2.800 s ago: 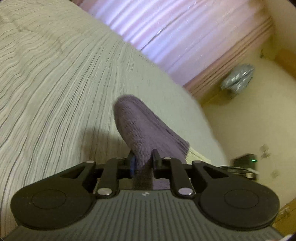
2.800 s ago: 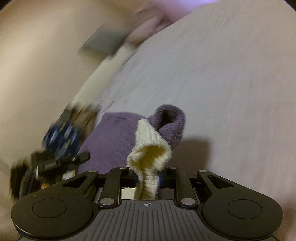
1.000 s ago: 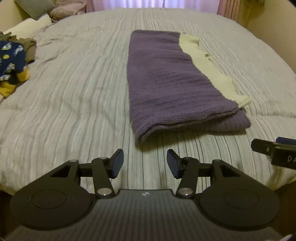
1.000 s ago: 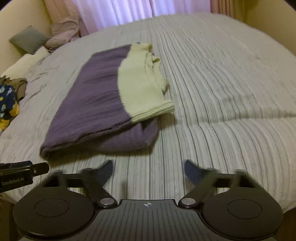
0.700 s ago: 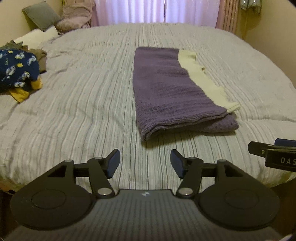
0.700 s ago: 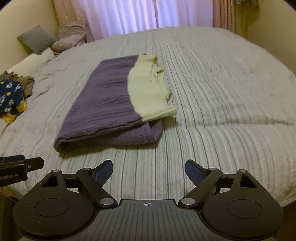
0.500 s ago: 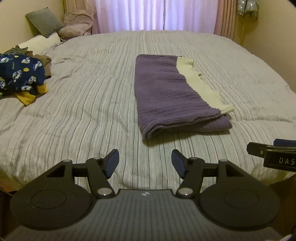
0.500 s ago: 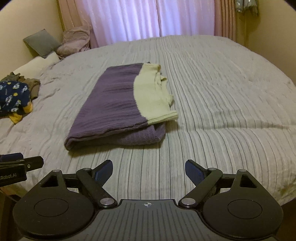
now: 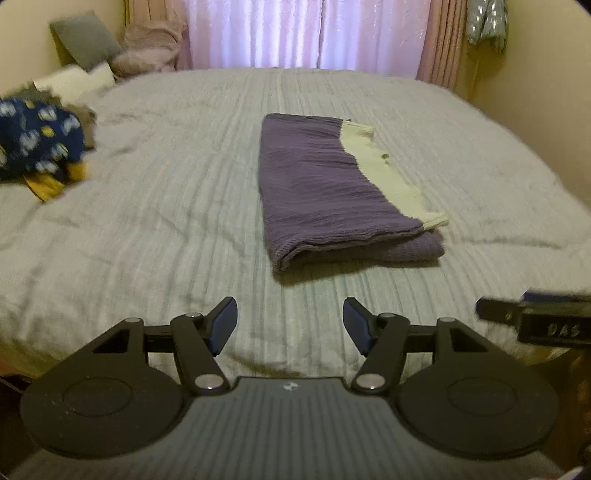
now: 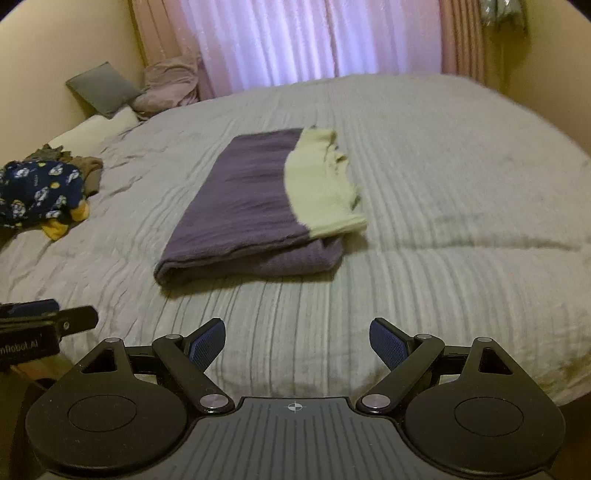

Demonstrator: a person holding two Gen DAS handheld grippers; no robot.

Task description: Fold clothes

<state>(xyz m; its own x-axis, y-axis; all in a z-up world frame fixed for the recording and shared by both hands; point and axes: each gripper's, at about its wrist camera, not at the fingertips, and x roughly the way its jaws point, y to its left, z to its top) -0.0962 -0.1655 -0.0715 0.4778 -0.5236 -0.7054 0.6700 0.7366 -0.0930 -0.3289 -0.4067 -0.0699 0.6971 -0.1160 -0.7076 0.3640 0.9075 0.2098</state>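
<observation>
A purple knit sweater (image 9: 332,192) with a cream band along its right side lies folded into a long rectangle in the middle of the bed (image 9: 147,229). In the right wrist view the same sweater (image 10: 251,206) lies ahead and to the left. My left gripper (image 9: 289,314) hovers open over the bed's near edge, short of the fold, with nothing between its pads. My right gripper (image 10: 297,336) stands wide open beside it, also apart from the cloth. Each view catches one of the other gripper's fingers (image 9: 495,310) (image 10: 74,319) at its side edge.
A heap of unfolded clothes topped by a navy patterned garment (image 10: 37,192) lies at the bed's left edge. Pillows (image 10: 103,88) and a pinkish bundle sit at the head, under pink curtains (image 9: 295,33). Striped grey bedspread (image 10: 443,221) stretches right of the sweater.
Both grippers have let go of the sweater, which now lies folded flat. They have drawn back and up from it over the last second, and the left jaws have spread a little wider.
</observation>
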